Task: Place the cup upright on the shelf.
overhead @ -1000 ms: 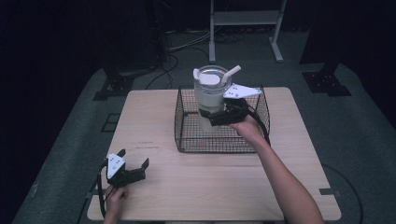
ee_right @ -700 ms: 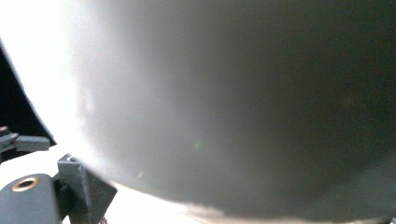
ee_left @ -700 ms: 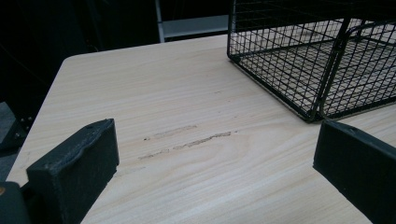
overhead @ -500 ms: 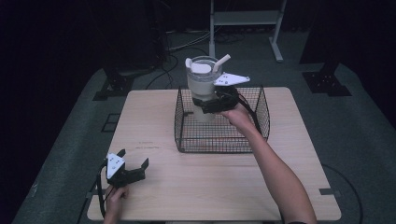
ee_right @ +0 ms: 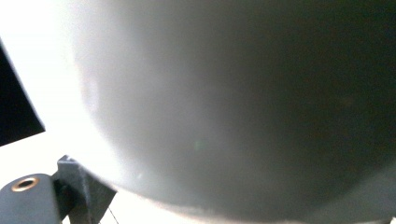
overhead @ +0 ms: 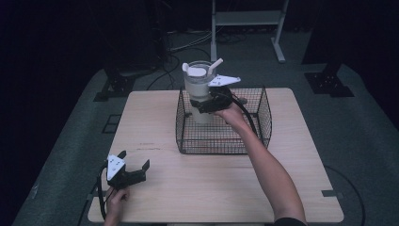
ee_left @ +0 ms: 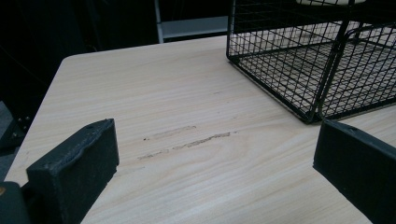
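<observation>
A tall white tumbler [overhead: 199, 89] with a lid and a straw hangs over the back left part of the black wire basket [overhead: 226, 141], most of it above the rim. My right gripper [overhead: 206, 104] is shut on its side, with the person's arm reaching over the basket. In the right gripper view the tumbler's wall [ee_right: 243, 107] is pressed close to the lens. My left gripper [overhead: 136, 165] rests at the table's front left with its jaws wide apart and nothing between them. The left gripper view shows the basket [ee_left: 289, 60] beyond the left gripper [ee_left: 215, 172].
The basket stands at the back middle of the wooden table [overhead: 188, 193]. A faint scuff mark [ee_left: 187, 140] lies on the wood ahead of the left gripper. Black stand feet [overhead: 115, 87] and a white frame [overhead: 244, 19] stand on the floor behind.
The right gripper has carried the tumbler up and to the left, from inside the basket toward its back left corner. The left gripper has stayed put.
</observation>
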Demonstrator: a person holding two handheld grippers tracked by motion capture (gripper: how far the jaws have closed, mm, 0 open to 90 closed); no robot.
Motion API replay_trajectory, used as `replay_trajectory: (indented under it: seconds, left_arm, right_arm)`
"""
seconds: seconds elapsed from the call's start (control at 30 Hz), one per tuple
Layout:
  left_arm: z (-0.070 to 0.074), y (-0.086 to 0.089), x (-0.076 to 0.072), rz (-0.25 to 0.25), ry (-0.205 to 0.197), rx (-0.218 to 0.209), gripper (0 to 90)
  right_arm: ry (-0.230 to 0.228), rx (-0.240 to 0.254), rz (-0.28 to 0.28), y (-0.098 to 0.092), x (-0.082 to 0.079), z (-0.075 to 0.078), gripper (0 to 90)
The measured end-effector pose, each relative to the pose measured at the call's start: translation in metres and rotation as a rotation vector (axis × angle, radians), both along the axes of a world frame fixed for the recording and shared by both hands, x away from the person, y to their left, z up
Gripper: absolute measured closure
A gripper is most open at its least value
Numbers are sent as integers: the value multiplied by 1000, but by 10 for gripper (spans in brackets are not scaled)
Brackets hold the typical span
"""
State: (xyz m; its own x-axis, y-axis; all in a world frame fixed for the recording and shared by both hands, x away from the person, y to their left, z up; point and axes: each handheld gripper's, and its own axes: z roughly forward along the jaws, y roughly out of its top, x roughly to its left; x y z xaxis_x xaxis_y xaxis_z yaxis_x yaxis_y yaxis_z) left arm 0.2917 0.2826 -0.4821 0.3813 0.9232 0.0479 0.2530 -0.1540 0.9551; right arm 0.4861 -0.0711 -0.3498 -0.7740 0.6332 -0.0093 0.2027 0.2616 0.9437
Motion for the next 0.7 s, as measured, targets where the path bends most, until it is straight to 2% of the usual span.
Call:
replay_trajectory:
  seconds: [0.03, 0.2, 0.23, 0.3, 0.37, 0.57, 0.7]
  left_arm:
    - [0, 0, 0, -1, 0, 0, 0]
    - [0, 0, 0, -2, 0, 0, 0]
    - [0, 0, 0, -2, 0, 0, 0]
    - [0, 0, 0, -2, 1, -4, 0]
    - [0, 0, 0, -2, -2, -5, 0]
    - [0, 0, 0, -3, 1, -5, 0]
    - [0, 0, 0, -3, 0, -6, 0]
  right_arm:
    - [-2, -14, 1, 2, 3, -4, 81]
    - [6, -2, 13, 5, 9, -12, 81]
    - [21, -2, 15, 6, 10, -14, 81]
    - [15, -15, 23, 7, 13, -19, 81]
    - [43, -19, 30, 7, 15, -24, 82]
    - [71, -30, 32, 5, 21, -40, 81]
    - [100, -58, 31, 7, 24, -49, 81]
